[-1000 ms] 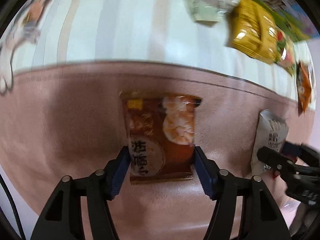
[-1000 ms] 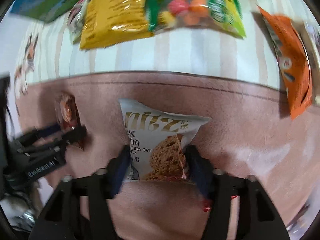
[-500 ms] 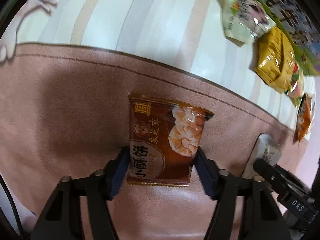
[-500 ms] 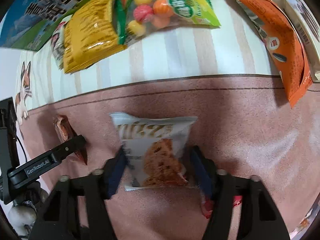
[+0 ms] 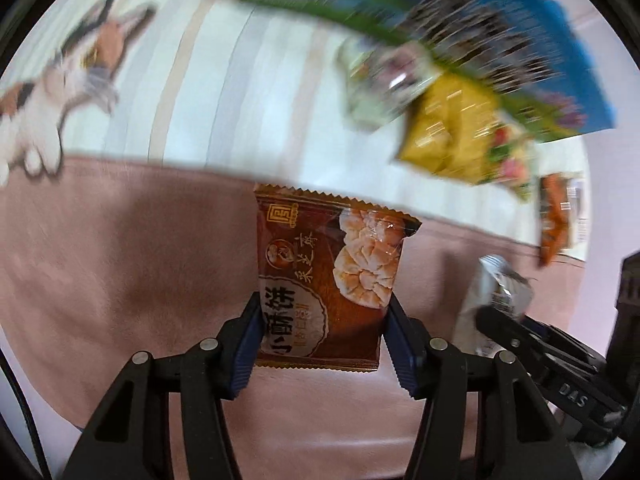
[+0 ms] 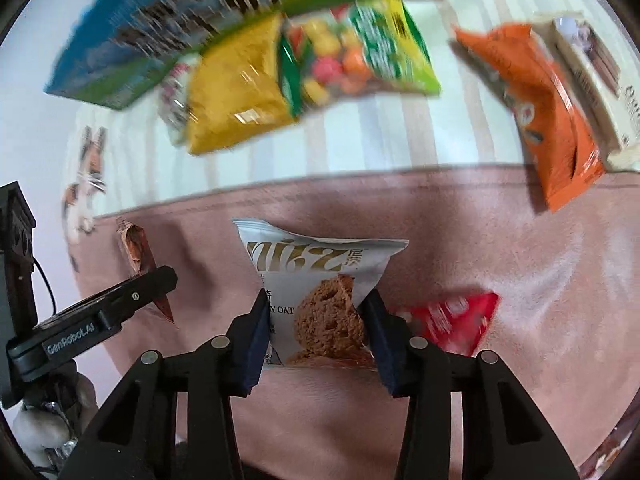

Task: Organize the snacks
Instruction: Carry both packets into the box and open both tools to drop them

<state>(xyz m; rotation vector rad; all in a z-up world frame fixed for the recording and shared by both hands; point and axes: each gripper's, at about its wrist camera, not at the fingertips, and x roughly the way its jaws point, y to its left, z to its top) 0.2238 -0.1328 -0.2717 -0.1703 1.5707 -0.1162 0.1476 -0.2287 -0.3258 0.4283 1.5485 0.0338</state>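
Snacks: red packet (image 6: 452,322) beside right gripper (image 6: 318,320), orange bag (image 6: 548,128) beyond

Your location: home setting, likely bedroom or living room. Evidence: soft pink plush blanket (image 6: 500,240) underfoot of items; pale striped fabric sheet (image 5: 224,92) beyond it, printed with cartoon calico cat (image 5: 60,84). Retail snack bags lie loose on fabric: yellow bag (image 6: 236,92), orange bag (image 6: 536,108), red packet (image 6: 452,320). Blue-green carton (image 6: 160,28) at far edge, print blurred.
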